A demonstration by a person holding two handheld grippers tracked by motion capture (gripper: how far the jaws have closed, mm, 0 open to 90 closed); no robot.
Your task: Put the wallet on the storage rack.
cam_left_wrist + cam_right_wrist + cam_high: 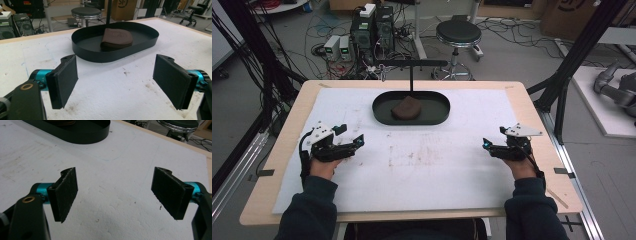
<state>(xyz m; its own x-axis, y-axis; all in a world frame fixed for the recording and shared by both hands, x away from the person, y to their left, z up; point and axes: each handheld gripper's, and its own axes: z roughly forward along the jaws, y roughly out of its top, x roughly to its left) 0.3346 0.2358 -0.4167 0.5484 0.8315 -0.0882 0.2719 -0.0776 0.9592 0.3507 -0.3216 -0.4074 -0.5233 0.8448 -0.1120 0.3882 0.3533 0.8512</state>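
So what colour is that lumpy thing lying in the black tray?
Brown. The folded pouch in the tray shows best in the left gripper view.

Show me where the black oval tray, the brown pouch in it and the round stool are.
black oval tray (87, 53), left gripper view, on its near outer wall.
brown pouch (117, 38), left gripper view, on its top face.
round stool (458, 31), high view, on its seat.

One black oval tray (382, 111) sits on one white mat (422, 170) covering one wooden table (532, 110). Inside the tray lies one brown pouch (406, 108). Nearer than the tray are two grippers, and beyond it one round stool (458, 32).
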